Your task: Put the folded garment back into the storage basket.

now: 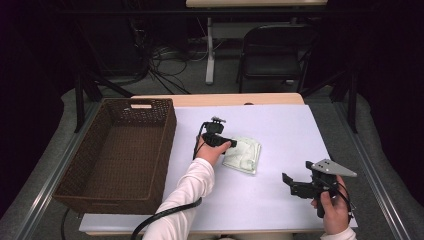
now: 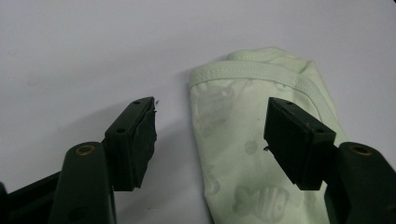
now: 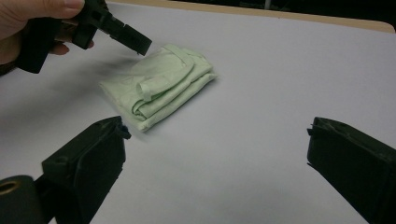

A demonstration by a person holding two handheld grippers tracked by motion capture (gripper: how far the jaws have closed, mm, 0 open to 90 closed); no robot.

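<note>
We look down on a table point(image 1: 280, 200) under a pale lavender sheet, its wooden edge showing along the far side, and on the largest thing upon it, a dark brown wicker basket point(image 1: 165, 150) that takes up the left end with a handle slot cut in its far wall. Beyond the table, on the grey floor, we see a black folding chair point(image 1: 274, 52) and a tangle of cables point(image 1: 165, 60). Near the middle of the sheet, well apart from the basket, lies a folded pale green cloth point(image 1: 244, 155), printed with faint figures and hemmed with a stitched band. In the high view our left gripper point(image 1: 226, 142) reaches in from a white sleeve and sits at the cloth's left edge. In the left gripper view its jaws stand partly apart over that edge: the right-hand pad is above the fabric, the other above the bare sheet beside it, and neither presses on the cloth point(image 2: 243, 154), so nothing is gripped. Seen from the right gripper view, one black jaw of that left gripper point(image 3: 133, 42) hangs just over the far corner of the cloth point(image 3: 159, 84). Our right gripper point(image 1: 288, 182), with its grey three-cornered plate, is held near the table's right front corner, well away from the cloth, its jaws spread wide and empty above the bare sheet.
</note>
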